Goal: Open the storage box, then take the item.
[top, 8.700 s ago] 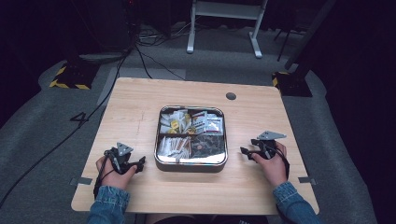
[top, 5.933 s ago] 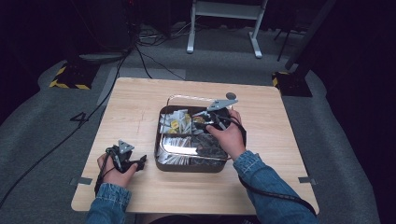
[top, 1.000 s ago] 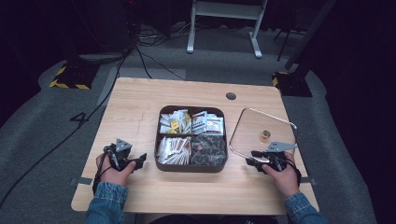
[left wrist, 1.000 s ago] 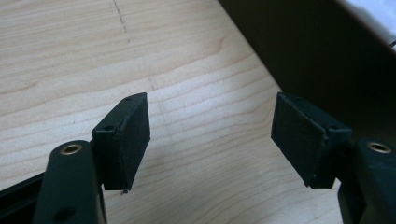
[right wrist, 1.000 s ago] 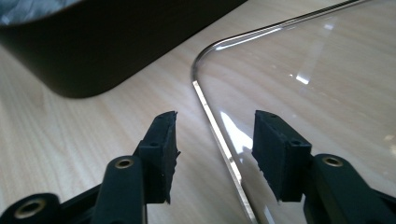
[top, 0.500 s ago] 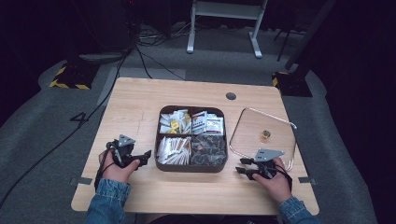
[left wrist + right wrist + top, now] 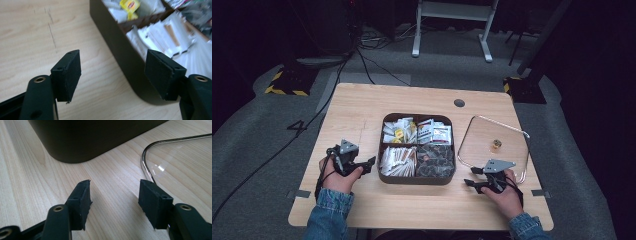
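A dark brown box [image 7: 417,178] with four compartments of tea bags and sachets sits mid-table. Its glass lid [image 7: 512,131], metal-rimmed with a small knob [image 7: 496,145], lies flat on the table to the box's right. My right gripper [image 7: 471,177] hovers low by the lid's near left corner. Its jaws have just been opening, with only bare wood between them [image 7: 115,192] and the lid rim [image 7: 147,173] beside the right pad. My left gripper [image 7: 368,166] is open at the box's left near corner [image 7: 120,52]. Its jaws have closed a little, with nothing gripped.
The table [image 7: 357,115] has bare wood left of the box and along the front edge. A round cable hole [image 7: 459,103] lies behind the box. Cables and a white stand [image 7: 452,20] are on the floor beyond the table.
My right gripper has let go of the lid's rim and shifted left, and its jaws have spread. My left gripper has risen slightly toward the box's corner.
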Motion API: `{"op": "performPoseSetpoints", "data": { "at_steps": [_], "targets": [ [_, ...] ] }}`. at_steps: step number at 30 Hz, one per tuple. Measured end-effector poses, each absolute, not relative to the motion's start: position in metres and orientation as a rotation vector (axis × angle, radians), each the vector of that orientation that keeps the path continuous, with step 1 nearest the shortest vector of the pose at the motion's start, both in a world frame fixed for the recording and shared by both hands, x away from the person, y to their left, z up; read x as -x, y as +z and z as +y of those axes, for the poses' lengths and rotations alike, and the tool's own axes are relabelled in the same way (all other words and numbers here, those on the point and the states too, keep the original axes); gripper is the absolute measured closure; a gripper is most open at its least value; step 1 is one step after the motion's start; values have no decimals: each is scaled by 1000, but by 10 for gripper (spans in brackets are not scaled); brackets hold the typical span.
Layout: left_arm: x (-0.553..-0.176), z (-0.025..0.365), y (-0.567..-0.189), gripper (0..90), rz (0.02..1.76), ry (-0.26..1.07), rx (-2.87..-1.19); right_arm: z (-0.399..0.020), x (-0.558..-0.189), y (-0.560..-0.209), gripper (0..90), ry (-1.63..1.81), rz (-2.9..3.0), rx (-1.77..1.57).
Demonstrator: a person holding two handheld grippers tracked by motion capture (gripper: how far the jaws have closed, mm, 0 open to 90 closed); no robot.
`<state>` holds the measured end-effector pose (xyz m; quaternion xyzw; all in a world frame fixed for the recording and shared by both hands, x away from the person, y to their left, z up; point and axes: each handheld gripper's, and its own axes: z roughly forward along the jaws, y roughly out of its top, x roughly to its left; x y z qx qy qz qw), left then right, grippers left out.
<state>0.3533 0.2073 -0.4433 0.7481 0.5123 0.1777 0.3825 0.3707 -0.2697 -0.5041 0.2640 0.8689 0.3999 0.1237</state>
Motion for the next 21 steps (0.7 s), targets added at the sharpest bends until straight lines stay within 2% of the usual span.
{"op": "performPoseSetpoints", "data": {
  "at_steps": [9, 21],
  "targets": [
    [-359, 182, -424, 306, 1186, 509, -1931, -270, -369, -504, 428, 1167, 2532, -761],
    [-361, 159, -431, 300, 1118, 532, -1964, -270, -369, -504, 427, 1167, 2530, -763]
  ]
}}
